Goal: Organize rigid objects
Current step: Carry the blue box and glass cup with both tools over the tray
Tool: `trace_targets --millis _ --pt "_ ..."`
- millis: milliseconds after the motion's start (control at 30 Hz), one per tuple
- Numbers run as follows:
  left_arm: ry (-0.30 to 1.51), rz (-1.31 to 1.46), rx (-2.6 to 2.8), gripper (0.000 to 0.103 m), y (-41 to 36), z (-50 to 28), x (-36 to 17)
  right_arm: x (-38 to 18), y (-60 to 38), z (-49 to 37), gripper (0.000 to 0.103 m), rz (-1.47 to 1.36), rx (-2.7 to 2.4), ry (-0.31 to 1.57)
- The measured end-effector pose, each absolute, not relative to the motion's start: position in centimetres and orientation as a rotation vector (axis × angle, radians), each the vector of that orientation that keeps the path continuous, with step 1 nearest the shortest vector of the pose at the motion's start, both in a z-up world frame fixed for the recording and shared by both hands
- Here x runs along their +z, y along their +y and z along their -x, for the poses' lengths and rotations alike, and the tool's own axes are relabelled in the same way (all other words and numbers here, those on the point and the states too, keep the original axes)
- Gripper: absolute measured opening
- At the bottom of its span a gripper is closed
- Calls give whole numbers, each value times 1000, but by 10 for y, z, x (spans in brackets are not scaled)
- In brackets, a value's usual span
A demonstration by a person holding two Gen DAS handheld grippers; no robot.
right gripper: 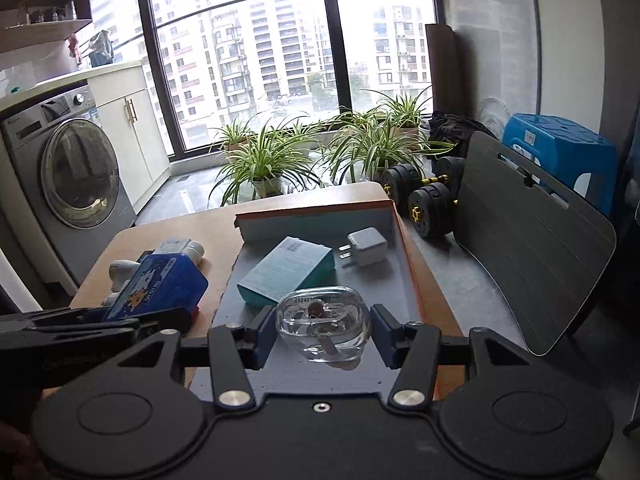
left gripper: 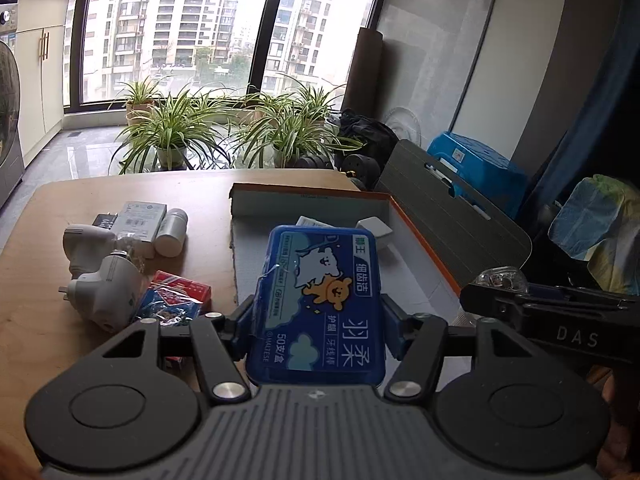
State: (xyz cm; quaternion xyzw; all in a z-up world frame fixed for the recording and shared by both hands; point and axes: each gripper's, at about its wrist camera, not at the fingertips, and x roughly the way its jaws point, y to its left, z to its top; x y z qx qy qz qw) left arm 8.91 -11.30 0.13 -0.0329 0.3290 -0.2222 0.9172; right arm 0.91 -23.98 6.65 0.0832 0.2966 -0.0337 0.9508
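My left gripper (left gripper: 319, 320) is shut on a blue floss-pick box (left gripper: 320, 296), held flat above the near edge of an orange-rimmed tray (left gripper: 420, 240). My right gripper (right gripper: 323, 332) is shut on a clear plastic case (right gripper: 324, 320), held over the tray's (right gripper: 404, 248) grey floor. A teal box (right gripper: 286, 276) and a white charger (right gripper: 366, 246) lie in the tray. In the right wrist view the left gripper (right gripper: 152, 320) carries the blue box (right gripper: 160, 284) at the left. The clear case (left gripper: 500, 278) shows at the right of the left wrist view.
Left of the tray on the wooden table (left gripper: 36, 320) lie white plug adapters (left gripper: 104, 292), a white carton (left gripper: 140, 220), a white bottle (left gripper: 172, 232) and a red pack (left gripper: 184, 288). Dumbbells (right gripper: 428, 204), a dark board (right gripper: 520, 256) and a blue stool (right gripper: 560, 148) stand right of the table.
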Motion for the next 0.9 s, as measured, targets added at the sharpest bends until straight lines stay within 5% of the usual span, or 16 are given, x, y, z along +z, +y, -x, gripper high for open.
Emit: trace_targets --millis 900 --pt "714 43 -450 63 -138 -84 -6 55 -247 -13 62 -190 -76 609"
